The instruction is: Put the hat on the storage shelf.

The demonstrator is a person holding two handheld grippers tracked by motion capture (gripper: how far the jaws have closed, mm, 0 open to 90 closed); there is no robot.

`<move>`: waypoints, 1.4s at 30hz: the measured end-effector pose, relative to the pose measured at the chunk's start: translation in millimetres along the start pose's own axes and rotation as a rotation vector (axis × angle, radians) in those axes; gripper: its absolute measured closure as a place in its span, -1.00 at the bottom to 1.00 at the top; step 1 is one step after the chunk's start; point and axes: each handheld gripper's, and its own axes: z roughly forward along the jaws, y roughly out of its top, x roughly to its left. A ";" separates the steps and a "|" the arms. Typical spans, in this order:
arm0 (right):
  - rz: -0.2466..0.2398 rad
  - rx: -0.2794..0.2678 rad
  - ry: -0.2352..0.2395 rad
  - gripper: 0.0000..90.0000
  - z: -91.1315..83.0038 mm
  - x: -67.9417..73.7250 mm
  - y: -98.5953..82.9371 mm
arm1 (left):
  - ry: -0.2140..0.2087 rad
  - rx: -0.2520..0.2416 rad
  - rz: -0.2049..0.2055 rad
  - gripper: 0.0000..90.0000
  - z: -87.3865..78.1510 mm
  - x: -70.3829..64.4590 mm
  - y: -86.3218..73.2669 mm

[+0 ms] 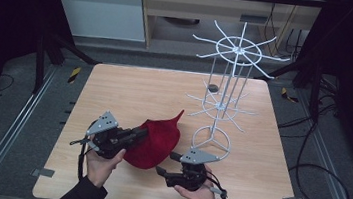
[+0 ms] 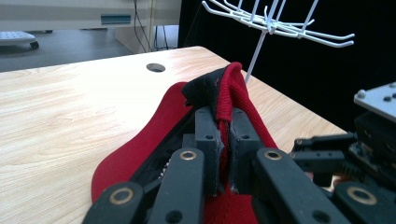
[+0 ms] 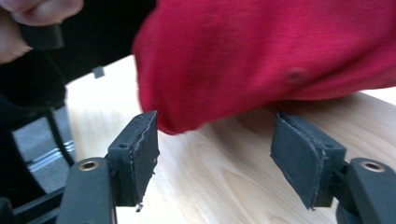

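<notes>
Red cap lifted by its edge, wire rack waiting at one o'clock.

We grip the red cap point(image 1: 155, 142) near the middle of the worktop point(image 1: 115, 92) with the left gripper point(image 1: 136, 134), its fingers point(image 2: 207, 140) clenched on the cap's rim. Our right gripper point(image 1: 167, 164) sits at five o'clock of the cap, fingers point(image 3: 140, 149) spread wide and grasping nothing, just under the cloth. We judge this a pick-up step; next, probably, the right fingers should close on the cap's near edge before it goes toward the white wire rack point(image 1: 227, 80).
</notes>
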 end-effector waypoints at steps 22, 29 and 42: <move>-0.005 -0.019 -0.102 0.90 -14.3 -10.4 11.2 | 0.028 0.005 0.002 0.87 -13.8 1.9 -9.7; -0.087 0.027 -0.130 0.89 -4.1 0.8 26.0 | 0.081 0.035 -0.016 0.87 -29.6 15.4 -33.0; -0.151 0.086 -0.126 0.88 24.3 18.0 52.5 | 0.154 0.042 -0.084 0.87 -48.9 37.7 -59.0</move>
